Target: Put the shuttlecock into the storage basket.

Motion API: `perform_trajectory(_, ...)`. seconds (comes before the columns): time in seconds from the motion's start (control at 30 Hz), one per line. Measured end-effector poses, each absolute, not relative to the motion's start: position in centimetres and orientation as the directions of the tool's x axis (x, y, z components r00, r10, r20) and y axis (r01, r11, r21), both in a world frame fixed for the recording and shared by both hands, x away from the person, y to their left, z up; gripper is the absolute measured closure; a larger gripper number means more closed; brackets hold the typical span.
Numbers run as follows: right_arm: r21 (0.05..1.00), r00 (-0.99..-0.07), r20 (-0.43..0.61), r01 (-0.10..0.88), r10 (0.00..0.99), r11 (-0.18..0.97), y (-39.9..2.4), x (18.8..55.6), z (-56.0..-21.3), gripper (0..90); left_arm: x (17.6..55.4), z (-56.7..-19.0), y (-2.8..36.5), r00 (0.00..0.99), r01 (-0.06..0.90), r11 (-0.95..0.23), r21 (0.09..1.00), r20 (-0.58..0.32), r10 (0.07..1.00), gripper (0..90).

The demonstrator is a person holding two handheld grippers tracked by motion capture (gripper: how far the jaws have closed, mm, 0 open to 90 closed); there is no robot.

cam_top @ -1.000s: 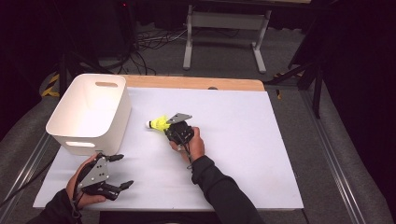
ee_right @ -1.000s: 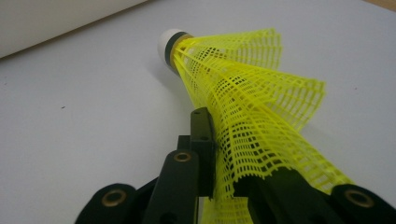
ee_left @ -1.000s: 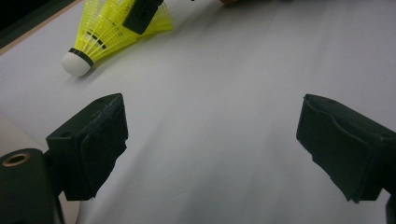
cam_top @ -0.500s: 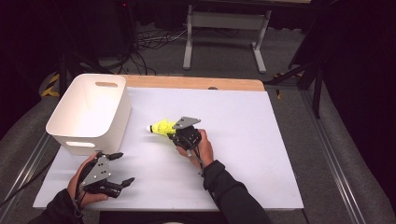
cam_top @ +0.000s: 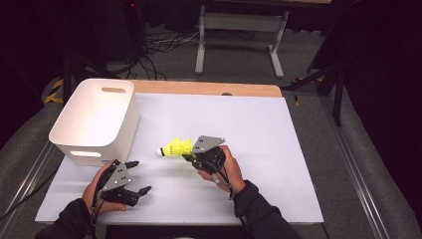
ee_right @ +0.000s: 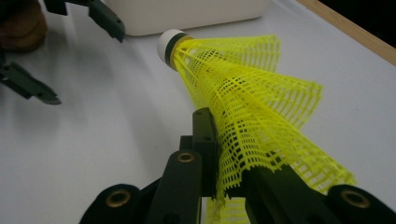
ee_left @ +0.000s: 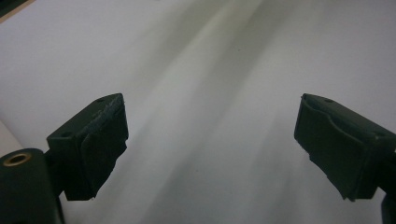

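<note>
A yellow plastic shuttlecock (cam_top: 175,147) with a white cork tip is held above the white table sheet (cam_top: 278,149), tip pointing left toward the bin. My right gripper (cam_top: 191,154) is shut on its mesh skirt; in the right gripper view the yellow shuttlecock (ee_right: 243,98) is pinched flat between the right gripper (ee_right: 224,154) jaws. My left gripper (cam_top: 140,177) rests low near the table's front left, open, with nothing between its jaws. In the left gripper view the left gripper (ee_left: 210,144) jaws stand wide apart over bare white sheet.
A white plastic bin (cam_top: 94,119) with handle slots stands at the left of the table, and its wall (ee_right: 187,14) shows beyond the shuttlecock. A wooden table edge (cam_top: 209,88) runs along the back. Dark floor with cables and a metal frame (cam_top: 239,30) lies beyond.
My right gripper has lifted and moved right and toward the front with the shuttlecock held in it. The left hand has stayed where it was.
</note>
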State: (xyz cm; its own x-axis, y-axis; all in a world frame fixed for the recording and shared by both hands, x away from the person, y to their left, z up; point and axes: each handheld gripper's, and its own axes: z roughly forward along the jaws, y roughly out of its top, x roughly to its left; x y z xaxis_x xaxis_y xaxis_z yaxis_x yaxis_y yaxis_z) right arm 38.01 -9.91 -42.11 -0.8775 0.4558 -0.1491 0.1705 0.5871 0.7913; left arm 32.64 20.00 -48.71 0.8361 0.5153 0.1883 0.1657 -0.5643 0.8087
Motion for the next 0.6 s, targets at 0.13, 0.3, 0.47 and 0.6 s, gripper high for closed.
perform_trajectory(0.13,0.781,-0.898,-0.164,0.135,0.408,0.610,-10.2,36.8,-41.6,86.6,32.7,-48.4,19.6,0.844,0.155,-0.559,0.814,0.184,0.503,11.4)
perform_trajectory(0.3,0.751,-0.922,-0.175,0.101,0.344,0.652,-9.9,35.7,-41.4,86.5,33.0,-48.3,19.0,0.854,0.157,-0.558,0.815,0.172,0.491,11.5)
perform_trajectory(0.47,0.722,-0.942,-0.180,0.070,0.284,0.688,-9.0,35.1,-41.4,86.5,33.3,-48.0,18.1,0.858,0.146,-0.557,0.817,0.176,0.482,12.0)
perform_trajectory(0.6,0.707,-0.946,-0.192,0.052,0.262,0.705,-8.4,34.8,-41.3,86.5,33.6,-47.7,17.3,0.863,0.125,-0.558,0.820,0.187,0.470,12.5)
